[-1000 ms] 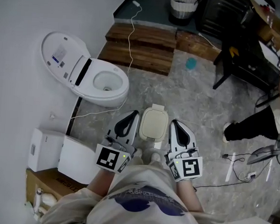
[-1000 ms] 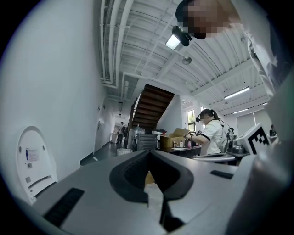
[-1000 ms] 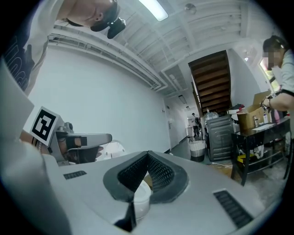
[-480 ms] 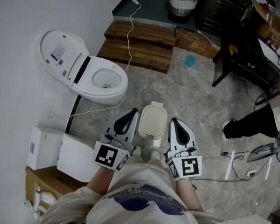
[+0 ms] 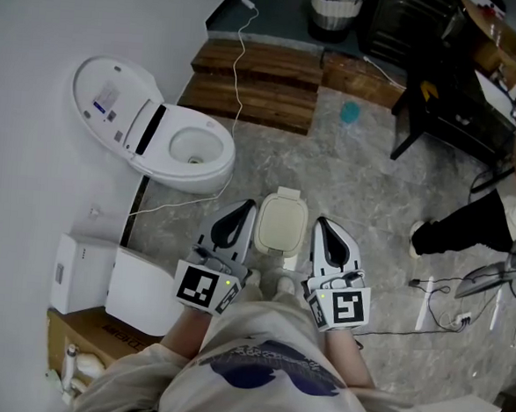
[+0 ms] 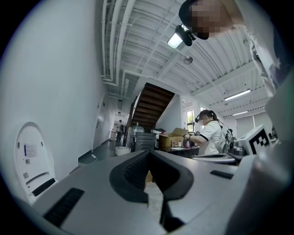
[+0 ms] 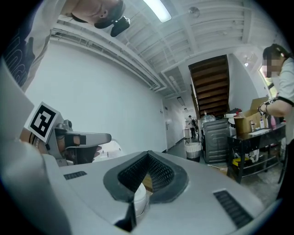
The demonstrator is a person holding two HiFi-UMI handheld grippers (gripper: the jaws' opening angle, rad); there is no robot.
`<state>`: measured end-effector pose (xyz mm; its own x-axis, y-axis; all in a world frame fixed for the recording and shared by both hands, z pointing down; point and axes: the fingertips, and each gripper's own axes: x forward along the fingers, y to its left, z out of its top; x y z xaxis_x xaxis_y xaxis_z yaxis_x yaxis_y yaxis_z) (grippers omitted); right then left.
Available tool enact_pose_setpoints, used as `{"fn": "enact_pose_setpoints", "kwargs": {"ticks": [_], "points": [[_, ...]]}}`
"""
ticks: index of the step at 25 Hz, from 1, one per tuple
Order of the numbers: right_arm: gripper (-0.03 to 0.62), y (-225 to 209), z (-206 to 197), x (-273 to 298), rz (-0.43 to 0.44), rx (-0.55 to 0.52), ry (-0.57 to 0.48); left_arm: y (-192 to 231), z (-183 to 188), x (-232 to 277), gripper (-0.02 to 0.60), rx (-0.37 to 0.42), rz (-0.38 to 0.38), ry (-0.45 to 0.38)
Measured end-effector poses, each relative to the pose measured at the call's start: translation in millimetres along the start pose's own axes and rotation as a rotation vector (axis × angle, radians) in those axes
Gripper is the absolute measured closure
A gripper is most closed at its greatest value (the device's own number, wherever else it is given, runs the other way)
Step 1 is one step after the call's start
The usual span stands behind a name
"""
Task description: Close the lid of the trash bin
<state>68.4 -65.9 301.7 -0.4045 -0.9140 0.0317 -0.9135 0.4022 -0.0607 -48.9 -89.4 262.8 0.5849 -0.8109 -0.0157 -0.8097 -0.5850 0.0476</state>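
Note:
A small cream trash bin stands on the grey floor just ahead of the person's feet, its lid down flat. My left gripper hangs level to the bin's left, jaws shut and holding nothing. My right gripper hangs level to the bin's right, also shut with nothing held. In the left gripper view the shut jaws point down a corridor. The right gripper view shows its shut jaws with the left gripper beside them.
A white toilet with raised lid stands at the left by the wall, a cable trailing past it. Wooden steps lie ahead. A white box sits at lower left. A seated person and black table are at right.

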Motion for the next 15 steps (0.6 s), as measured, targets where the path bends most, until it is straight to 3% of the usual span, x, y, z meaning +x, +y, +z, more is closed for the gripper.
{"fn": "enact_pose_setpoints", "kwargs": {"ticks": [15], "points": [[0.588,-5.0,3.7,6.5,-0.002,0.009,-0.010,5.0,-0.7,7.6,0.583,0.001,0.004,0.003]]}}
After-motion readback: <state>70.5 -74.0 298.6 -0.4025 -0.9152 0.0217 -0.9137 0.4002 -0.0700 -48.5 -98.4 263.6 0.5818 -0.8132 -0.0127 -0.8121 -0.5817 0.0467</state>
